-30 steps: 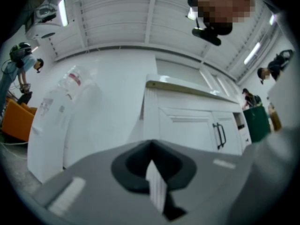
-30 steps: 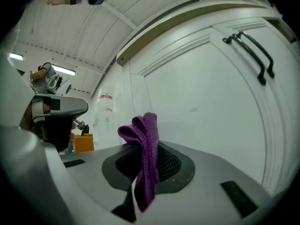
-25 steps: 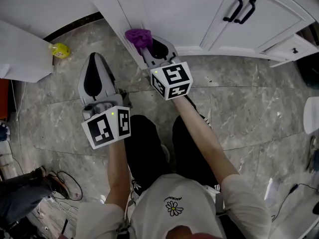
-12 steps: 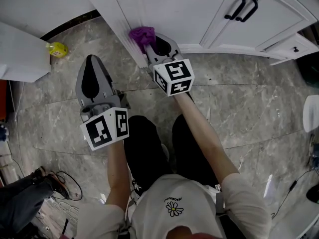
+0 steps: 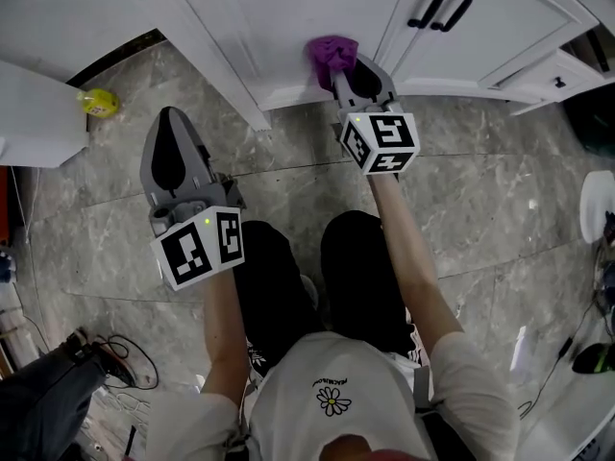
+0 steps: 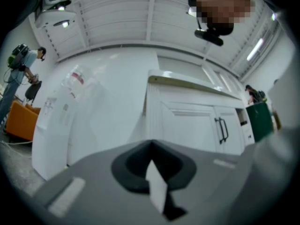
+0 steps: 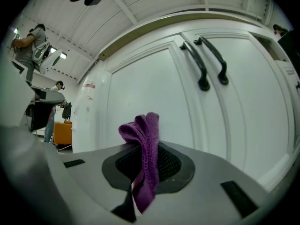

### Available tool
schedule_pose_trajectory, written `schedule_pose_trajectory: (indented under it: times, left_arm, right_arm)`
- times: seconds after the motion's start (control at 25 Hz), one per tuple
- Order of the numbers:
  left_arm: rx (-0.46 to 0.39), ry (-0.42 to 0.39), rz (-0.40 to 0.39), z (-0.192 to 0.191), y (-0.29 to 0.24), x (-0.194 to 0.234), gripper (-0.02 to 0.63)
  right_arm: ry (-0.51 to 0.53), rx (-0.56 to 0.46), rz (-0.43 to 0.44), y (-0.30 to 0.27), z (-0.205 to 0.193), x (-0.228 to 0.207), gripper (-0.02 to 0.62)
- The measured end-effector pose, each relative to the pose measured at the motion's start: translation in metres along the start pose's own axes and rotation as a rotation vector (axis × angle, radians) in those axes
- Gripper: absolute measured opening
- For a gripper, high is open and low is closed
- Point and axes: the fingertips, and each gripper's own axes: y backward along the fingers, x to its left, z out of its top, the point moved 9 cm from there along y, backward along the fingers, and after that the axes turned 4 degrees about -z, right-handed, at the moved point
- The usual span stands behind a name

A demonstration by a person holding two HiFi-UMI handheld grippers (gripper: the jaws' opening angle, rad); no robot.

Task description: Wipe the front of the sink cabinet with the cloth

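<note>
Closest in, both of the person's forearms reach forward over dark trousers and the grey stone floor [image 5: 480,190]. The left arm is bent and drawn back. Its left hand-held gripper [image 5: 171,128] hangs over the floor with its jaws together and nothing in them, pointing toward the cabinet's left side. The right arm stretches farther out. Its right hand-held gripper [image 5: 344,65] is clamped on the purple cloth [image 5: 332,50], which bunches up past the jaw tips against the low part of the white cabinet door [image 5: 307,8], just left of the two black handles [image 5: 442,0].
</note>
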Motion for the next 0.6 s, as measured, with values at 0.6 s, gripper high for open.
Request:
schedule_pose_trajectory:
  times: [0.6]
  left_arm:
    - [0.009,-0.013,-0.035,-0.002,-0.009,-0.018,0.005]
  right_arm:
    - [0.029,-0.014,-0.149,0.035,0.014,-0.07,0.054]
